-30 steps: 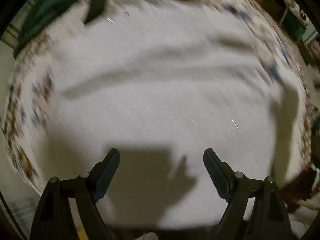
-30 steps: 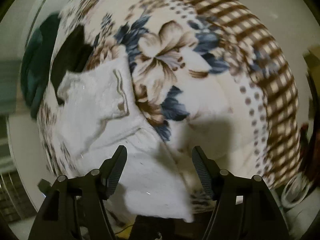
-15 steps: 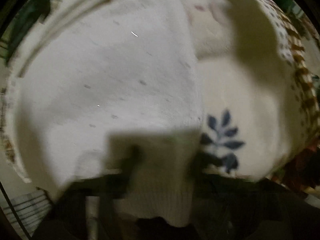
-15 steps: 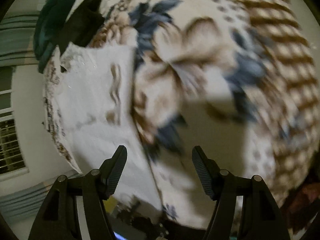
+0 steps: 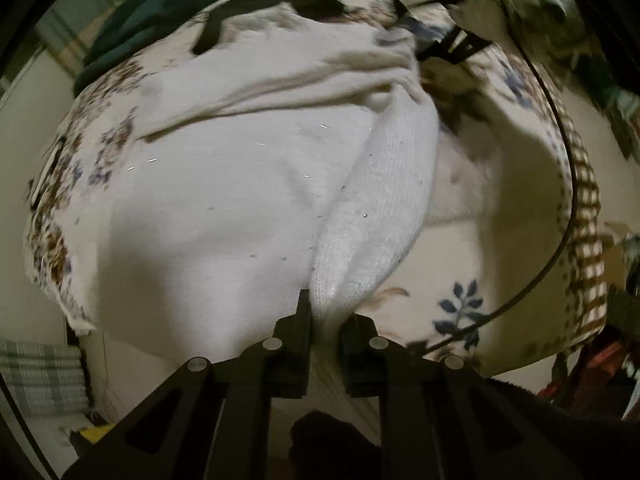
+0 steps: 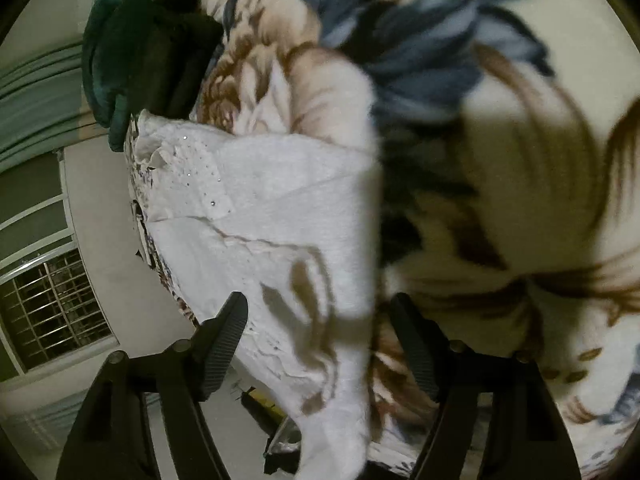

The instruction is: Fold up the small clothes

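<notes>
Knitted white garment (image 5: 376,216), one, lies ahead of the left gripper (image 5: 326,320), its edge clamped there; the right gripper (image 6: 320,344) gapes above one floral blanket (image 6: 500,160), apparently a bed.

Under me lies a cream blanket (image 5: 492,248) printed with blue and brown flowers, its far edge banded in a brown check pattern (image 5: 586,216). A thin black cable (image 5: 562,184) curves across it on my right. At the far side a dark teal cloth (image 5: 160,12) is bunched up, with a black cloth (image 6: 176,52) lying against it. Off the left edge I see a barred window (image 6: 48,304) and pale green curtains (image 6: 36,92).
</notes>
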A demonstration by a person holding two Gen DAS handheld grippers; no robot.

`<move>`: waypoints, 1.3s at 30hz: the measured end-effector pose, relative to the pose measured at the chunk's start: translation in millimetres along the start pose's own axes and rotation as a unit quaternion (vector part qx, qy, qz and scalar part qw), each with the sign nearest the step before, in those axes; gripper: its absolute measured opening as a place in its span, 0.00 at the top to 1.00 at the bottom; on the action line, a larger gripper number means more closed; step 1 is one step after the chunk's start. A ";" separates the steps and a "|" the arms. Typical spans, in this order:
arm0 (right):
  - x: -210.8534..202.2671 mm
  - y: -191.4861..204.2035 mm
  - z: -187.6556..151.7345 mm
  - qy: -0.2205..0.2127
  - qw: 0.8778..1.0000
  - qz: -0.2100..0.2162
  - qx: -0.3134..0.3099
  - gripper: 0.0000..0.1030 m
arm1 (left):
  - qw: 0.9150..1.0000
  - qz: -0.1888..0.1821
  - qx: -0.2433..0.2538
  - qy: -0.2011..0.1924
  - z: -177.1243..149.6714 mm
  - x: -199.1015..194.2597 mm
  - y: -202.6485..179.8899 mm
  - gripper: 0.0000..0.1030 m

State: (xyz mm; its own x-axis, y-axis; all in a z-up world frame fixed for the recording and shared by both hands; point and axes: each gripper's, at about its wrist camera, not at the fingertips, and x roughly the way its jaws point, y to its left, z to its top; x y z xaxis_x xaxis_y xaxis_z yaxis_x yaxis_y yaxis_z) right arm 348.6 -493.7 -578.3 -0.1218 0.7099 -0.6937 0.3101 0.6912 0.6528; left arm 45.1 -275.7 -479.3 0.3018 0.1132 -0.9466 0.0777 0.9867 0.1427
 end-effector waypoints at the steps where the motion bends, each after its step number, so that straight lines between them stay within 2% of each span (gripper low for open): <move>1: 1.9 5.2 -0.7 0.002 1.000 -0.001 -0.003 0.66 | 1.000 0.002 -0.011 -0.002 0.5 -5.6 8.5 0.91; 2: 4.3 13.2 -2.1 -0.001 1.000 -0.016 -0.005 0.80 | 1.000 0.003 -0.015 -0.002 1.2 -10.1 11.0 0.91; 3: 4.0 18.9 -3.5 -0.007 1.000 -0.022 -0.007 0.82 | 1.000 0.004 -0.022 -0.003 0.7 -13.6 15.4 0.91; 9: -10.2 76.6 -16.0 -0.032 0.999 -0.037 -0.006 0.84 | 0.998 0.009 -0.059 -0.022 6.5 -31.3 76.6 0.91; 13: -15.1 144.6 -22.8 -0.040 0.997 -0.058 -0.034 0.85 | 0.995 -0.001 -0.097 -0.024 12.3 -34.4 122.9 0.91; 16: 0.0 207.7 -22.0 -0.041 0.994 -0.081 -0.055 0.85 | 0.989 -0.025 -0.145 -0.013 10.6 -29.7 164.0 0.91; 21: 66.1 314.3 -13.2 -0.035 0.984 -0.146 -0.097 0.85 | 0.972 -0.072 -0.223 0.014 1.2 -0.9 237.7 0.91; 26: 184.0 398.7 -2.0 -0.018 0.966 -0.222 -0.128 0.85 | 0.954 -0.091 -0.282 0.044 -12.3 45.1 305.5 0.91; 29: 248.7 421.2 3.1 -0.014 0.958 -0.254 -0.131 0.85 | 0.948 -0.095 -0.296 0.059 -21.5 81.1 335.8 0.90; 32: 296.7 426.1 10.0 -0.013 0.951 -0.283 -0.122 0.85 | 0.943 -0.118 -0.302 0.077 -29.3 117.2 358.0 0.85; 34: 317.2 424.9 15.1 -0.015 0.948 -0.297 -0.109 0.82 | 0.939 -0.118 -0.312 0.087 -38.0 134.3 373.9 0.84; 36: 328.0 426.5 16.6 -0.011 0.948 -0.298 -0.112 0.71 | 0.935 -0.117 -0.322 0.095 -47.8 142.5 386.5 0.80; 39: 326.8 431.2 12.9 -0.004 0.958 -0.258 -0.127 0.55 | 0.925 -0.116 -0.346 0.111 -70.4 152.1 412.1 0.73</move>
State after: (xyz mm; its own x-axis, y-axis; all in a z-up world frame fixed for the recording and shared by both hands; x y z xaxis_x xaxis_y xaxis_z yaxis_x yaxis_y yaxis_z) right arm 454.7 34.5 -527.4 -0.1897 0.2640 -0.9457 -0.0296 0.9612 0.2742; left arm 56.1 156.4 -584.8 0.1450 -0.1655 -0.9755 -0.5331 0.8175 -0.2180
